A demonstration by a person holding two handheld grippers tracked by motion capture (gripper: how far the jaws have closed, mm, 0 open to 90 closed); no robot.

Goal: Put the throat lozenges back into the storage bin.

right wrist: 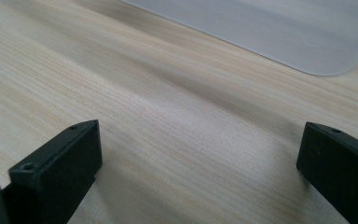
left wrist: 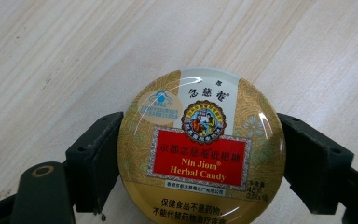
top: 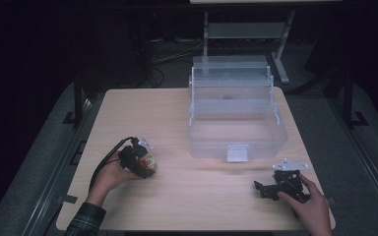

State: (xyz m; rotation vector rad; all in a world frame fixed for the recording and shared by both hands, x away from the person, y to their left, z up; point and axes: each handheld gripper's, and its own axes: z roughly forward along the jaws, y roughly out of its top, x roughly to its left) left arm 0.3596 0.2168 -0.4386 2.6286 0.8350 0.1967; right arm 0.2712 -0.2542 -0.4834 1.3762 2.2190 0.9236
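Note:
A round gold tin of herbal candy [left wrist: 200,149] with a red label lies on the wooden table, clamped from both sides by the black jaws of my left gripper [left wrist: 200,161]. From above, the candy tin [top: 149,161] and my left gripper [top: 145,164] sit at the table's front left, held by a hand in a plaid sleeve. My right gripper [top: 262,189] rests low at the front right, jaws wide apart with nothing between them. The right gripper view has the right gripper [right wrist: 200,163] over bare wood.
A clear plastic storage box [top: 236,115] with its lid raised stands at the back centre-right of the table [top: 187,196]. A corner of the clear box [right wrist: 284,32] lies ahead of my right gripper. A metal stand [top: 246,34] is behind the table.

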